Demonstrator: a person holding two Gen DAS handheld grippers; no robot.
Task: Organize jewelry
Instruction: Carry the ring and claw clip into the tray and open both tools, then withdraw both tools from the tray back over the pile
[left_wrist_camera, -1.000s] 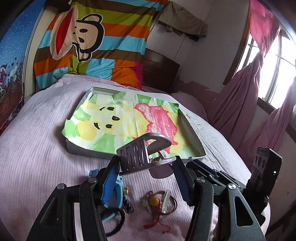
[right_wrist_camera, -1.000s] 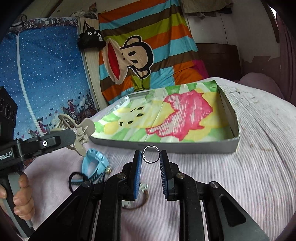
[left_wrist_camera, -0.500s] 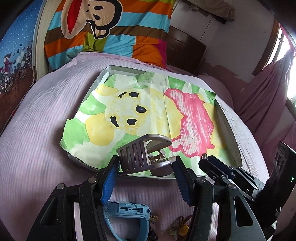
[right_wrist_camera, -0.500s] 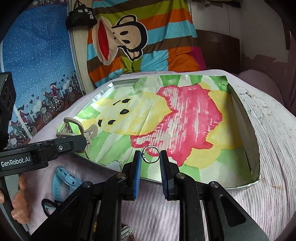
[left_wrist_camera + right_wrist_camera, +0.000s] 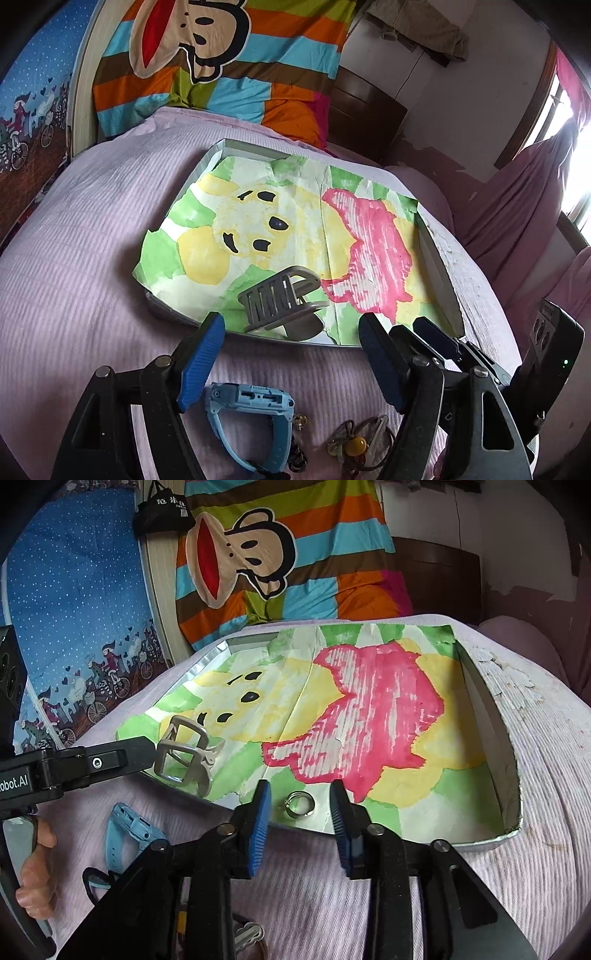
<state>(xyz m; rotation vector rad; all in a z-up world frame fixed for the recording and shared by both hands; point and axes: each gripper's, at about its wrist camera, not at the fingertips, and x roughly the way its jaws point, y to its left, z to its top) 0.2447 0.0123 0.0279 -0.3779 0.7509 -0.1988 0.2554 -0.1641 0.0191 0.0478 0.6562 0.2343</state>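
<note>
A grey hair claw clip (image 5: pixel 280 302) sits in the front left of the paper-lined tray (image 5: pixel 439 266), just past my left gripper (image 5: pixel 291 332). Its jaws are opening and the blue pads (image 5: pixel 203 354) stand clear of the clip. In the right wrist view a small silver ring (image 5: pixel 300 805) lies on the tray (image 5: pixel 491 716) floor by the front wall. My right gripper (image 5: pixel 300 819) is opening, and the ring lies between its pads untouched. The clip (image 5: pixel 184 757) also shows there beside the left gripper (image 5: pixel 147 753).
On the pink bedspread in front of the tray lie a blue watch (image 5: pixel 251 417), hair ties with a yellow bead (image 5: pixel 354 443) and small trinkets. A striped monkey-print blanket (image 5: pixel 221 66) hangs behind. A hand (image 5: pixel 33 878) holds the left gripper's handle. Pink curtains hang at the right.
Both grippers moved forward over the tray's front edge and opened. The clip has left the left pads and the ring has left the right pads; both now rest in the tray.
</note>
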